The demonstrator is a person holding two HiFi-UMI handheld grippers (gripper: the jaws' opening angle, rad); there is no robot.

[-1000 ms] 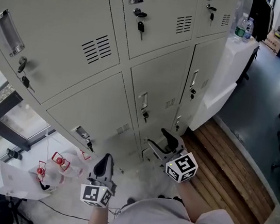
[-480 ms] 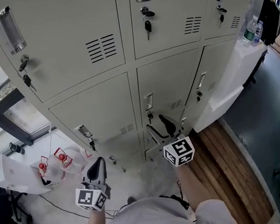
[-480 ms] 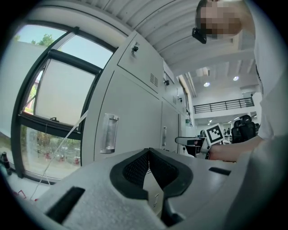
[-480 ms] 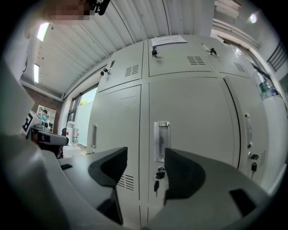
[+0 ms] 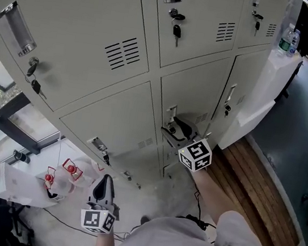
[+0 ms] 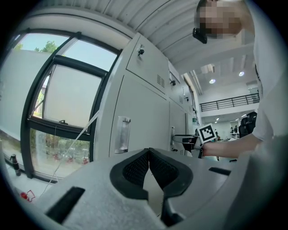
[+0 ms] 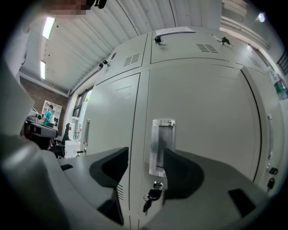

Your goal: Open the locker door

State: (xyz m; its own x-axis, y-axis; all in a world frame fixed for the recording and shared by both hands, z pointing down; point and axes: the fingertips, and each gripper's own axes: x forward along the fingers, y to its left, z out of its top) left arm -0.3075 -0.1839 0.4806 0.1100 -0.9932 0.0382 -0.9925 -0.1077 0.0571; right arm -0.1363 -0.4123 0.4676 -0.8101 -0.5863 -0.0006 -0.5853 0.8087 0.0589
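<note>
— Two grippers in play, and the right gripper (image 5: 176,127) is up at the pale grey metal locker door (image 5: 195,94) in the middle column. How do its jaws look?
— Spread wide in the right gripper view! The door's recessed silver metal handle (image 7: 162,146) shows right between them, with the right-hand jaw overlapping its edge. Whether anything touches, I cannot tell.
— And the door itself?
— Shut, flush with its neighbours. A small dark key bunch (image 7: 150,196) hangs from the lock just under the handle.
— What about the left gripper (image 5: 103,185)?
— Low and well apart from the lockers, over the floor near a white table (image 5: 18,185). Its black ribbed pads (image 6: 135,167) are pressed together at the tips, nothing between them
</note>
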